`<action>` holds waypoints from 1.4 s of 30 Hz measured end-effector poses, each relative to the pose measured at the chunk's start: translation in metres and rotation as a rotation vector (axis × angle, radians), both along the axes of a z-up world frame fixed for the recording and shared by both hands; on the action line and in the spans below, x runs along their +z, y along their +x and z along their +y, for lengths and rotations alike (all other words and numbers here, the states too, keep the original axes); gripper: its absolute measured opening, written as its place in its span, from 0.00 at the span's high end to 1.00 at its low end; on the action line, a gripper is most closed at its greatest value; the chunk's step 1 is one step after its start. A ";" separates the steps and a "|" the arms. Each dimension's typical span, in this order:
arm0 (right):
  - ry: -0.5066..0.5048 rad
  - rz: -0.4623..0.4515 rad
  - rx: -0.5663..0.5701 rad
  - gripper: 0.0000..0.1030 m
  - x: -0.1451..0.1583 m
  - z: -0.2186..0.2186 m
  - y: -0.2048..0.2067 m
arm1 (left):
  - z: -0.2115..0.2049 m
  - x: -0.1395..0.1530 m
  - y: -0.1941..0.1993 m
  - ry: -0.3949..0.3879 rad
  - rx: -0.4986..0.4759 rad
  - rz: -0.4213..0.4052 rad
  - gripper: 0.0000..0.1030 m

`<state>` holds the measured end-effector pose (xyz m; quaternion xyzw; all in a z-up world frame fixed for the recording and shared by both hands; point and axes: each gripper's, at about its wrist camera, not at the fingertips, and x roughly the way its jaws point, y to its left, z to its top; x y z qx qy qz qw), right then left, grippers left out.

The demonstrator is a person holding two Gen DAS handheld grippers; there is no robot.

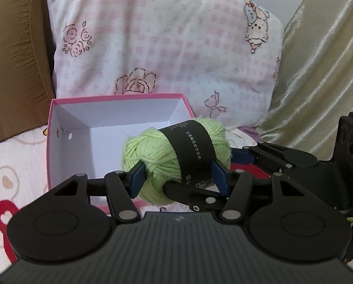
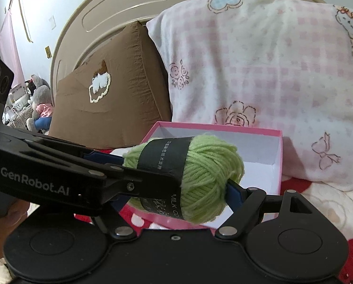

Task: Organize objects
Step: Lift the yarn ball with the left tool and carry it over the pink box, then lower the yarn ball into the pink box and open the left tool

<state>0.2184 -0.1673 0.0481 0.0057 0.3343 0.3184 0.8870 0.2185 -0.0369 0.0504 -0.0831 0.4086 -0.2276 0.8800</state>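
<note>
Both grippers' jaws pinching green yarn ball (image 1: 176, 156) above empty pink box (image 1: 58, 108).

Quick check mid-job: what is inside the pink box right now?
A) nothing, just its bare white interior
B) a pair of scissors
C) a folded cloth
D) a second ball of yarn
A: the pink box shows only its white floor and walls; the green yarn ball is outside it, clamped in the hand-held grippers.

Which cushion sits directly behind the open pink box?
The pink-checked white pillow with rose prints; the plain brown cushion stands off to the left of the box.
</note>
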 end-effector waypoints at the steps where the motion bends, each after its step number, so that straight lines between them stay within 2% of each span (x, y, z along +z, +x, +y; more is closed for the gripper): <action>1: 0.001 0.001 -0.001 0.18 -0.002 0.000 0.004 | 0.000 -0.003 0.005 -0.002 0.004 0.010 0.44; 6: -0.010 0.010 0.000 0.20 -0.016 0.003 0.031 | -0.007 -0.023 0.036 0.014 0.022 0.033 0.44; 14: -0.003 0.112 -0.039 0.20 -0.060 0.010 0.085 | -0.015 -0.067 0.090 0.024 0.060 0.111 0.43; 20: -0.047 0.173 -0.036 0.20 -0.087 0.013 0.106 | -0.015 -0.100 0.111 -0.017 0.048 0.145 0.43; 27: -0.234 0.153 0.019 0.21 -0.097 0.036 0.111 | -0.002 -0.123 0.130 -0.105 0.074 0.194 0.43; 30: -0.302 0.115 0.021 0.30 -0.097 0.048 0.111 | 0.005 -0.126 0.139 -0.118 0.081 0.190 0.43; 36: -0.337 0.110 -0.003 0.41 -0.105 0.057 0.125 | 0.006 -0.136 0.164 -0.130 0.113 0.179 0.43; 39: -0.350 0.099 -0.028 0.43 -0.110 0.058 0.128 | 0.003 -0.145 0.176 -0.150 0.127 0.199 0.43; 42: -0.377 0.080 -0.065 0.45 -0.117 0.058 0.132 | -0.003 -0.147 0.179 -0.117 0.124 0.187 0.43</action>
